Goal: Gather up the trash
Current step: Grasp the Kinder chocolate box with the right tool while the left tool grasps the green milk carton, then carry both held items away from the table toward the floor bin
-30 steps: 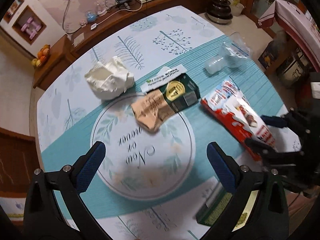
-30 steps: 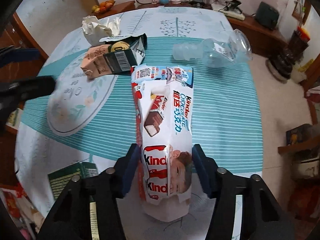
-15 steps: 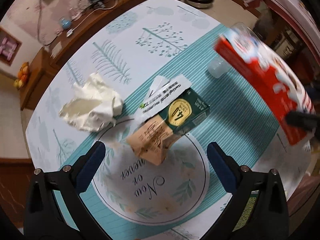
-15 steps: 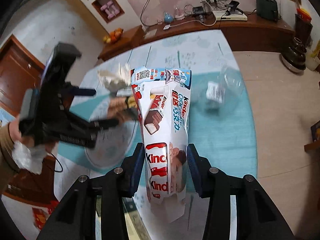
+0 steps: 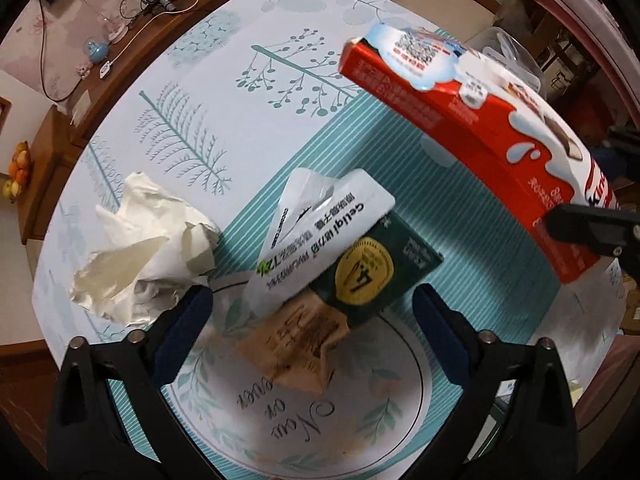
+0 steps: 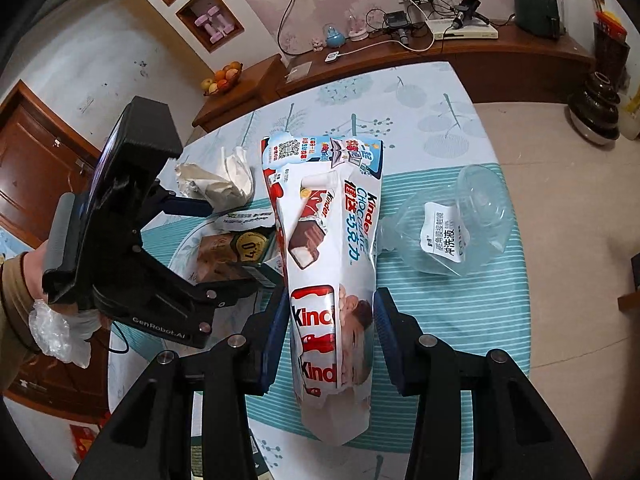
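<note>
My right gripper point(image 6: 331, 330) is shut on a red and white Kinder chocolate box point(image 6: 332, 240) and holds it up above the table; the box also shows at the upper right of the left wrist view point(image 5: 472, 120). My left gripper point(image 5: 308, 320) is open, low over a crumpled green and tan carton point(image 5: 340, 280) with a white label. The carton lies between its fingers. Crumpled white paper point(image 5: 148, 248) lies just left of the left finger. A crushed clear plastic bottle point(image 6: 452, 224) lies on the table right of the box.
The table point(image 5: 280, 60) has a white and teal cloth with a round printed emblem point(image 5: 320, 408). A wooden sideboard point(image 6: 400, 60) with cables and devices stands behind it. A green box point(image 6: 200, 456) lies near the table's front edge.
My right gripper has lifted the Kinder box off the table and holds it in the air. My left gripper has moved forward and down until the carton sits between its fingers.
</note>
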The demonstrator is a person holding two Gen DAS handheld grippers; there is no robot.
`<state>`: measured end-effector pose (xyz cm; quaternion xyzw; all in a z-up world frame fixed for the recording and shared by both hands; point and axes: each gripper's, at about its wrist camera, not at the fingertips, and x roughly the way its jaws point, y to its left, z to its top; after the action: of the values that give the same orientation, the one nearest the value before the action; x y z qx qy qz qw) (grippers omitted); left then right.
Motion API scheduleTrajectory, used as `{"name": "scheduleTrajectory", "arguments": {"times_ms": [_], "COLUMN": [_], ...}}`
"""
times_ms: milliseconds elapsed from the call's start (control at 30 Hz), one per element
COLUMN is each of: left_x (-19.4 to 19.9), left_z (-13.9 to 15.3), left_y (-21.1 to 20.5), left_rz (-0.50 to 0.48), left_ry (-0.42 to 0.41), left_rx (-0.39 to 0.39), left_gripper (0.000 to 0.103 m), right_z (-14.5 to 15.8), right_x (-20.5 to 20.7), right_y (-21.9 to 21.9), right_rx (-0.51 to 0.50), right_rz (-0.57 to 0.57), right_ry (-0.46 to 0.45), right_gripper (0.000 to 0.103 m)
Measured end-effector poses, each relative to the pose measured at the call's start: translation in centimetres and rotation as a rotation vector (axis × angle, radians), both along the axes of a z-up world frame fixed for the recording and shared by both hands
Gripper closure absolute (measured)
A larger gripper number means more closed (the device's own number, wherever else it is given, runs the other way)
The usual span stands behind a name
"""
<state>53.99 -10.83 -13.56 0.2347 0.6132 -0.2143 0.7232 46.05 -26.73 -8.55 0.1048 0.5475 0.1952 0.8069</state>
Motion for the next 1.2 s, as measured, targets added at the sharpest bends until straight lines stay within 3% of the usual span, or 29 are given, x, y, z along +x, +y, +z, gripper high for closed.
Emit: {"name": "scheduleTrajectory", "arguments": {"times_ms": [133,400,567,867,1200], "left_x": [0.3,-0.8,-2.5,-7.3,-15.7], "left_z": [-0.8,-1.0,-1.3,0.3,6.0], "left_y": [0.0,2.0,3.3,4.3,6.8], "left_rz": [0.023,0.184,0.320,0.435,0.561], "left_ry": [0.031,0.077,0.099,0.045,-0.101], "left_rx": [-0.027,-0.113,-0.151,-0.225,-0.287], "left_gripper": [0.037,0.048,0.069,0.070,0.070], "right_z": [-0.3,0.1,0.2,0.7,3.8], "right_x": [0.0,-0.1,-0.9,-3.7,-9.1], "right_y": [-0.2,0.3,1.1,2.0,3.4], "right_rx": [0.007,0.022,0.021,0.029,0.031], "right_rz": [-0.012,-0.001,0.023,0.044,0.069], "right_ry": [0.012,0.001,0.000,0.014,-0.019], "right_gripper": [0.061,0.061,0.061,0.061,0.061]}}
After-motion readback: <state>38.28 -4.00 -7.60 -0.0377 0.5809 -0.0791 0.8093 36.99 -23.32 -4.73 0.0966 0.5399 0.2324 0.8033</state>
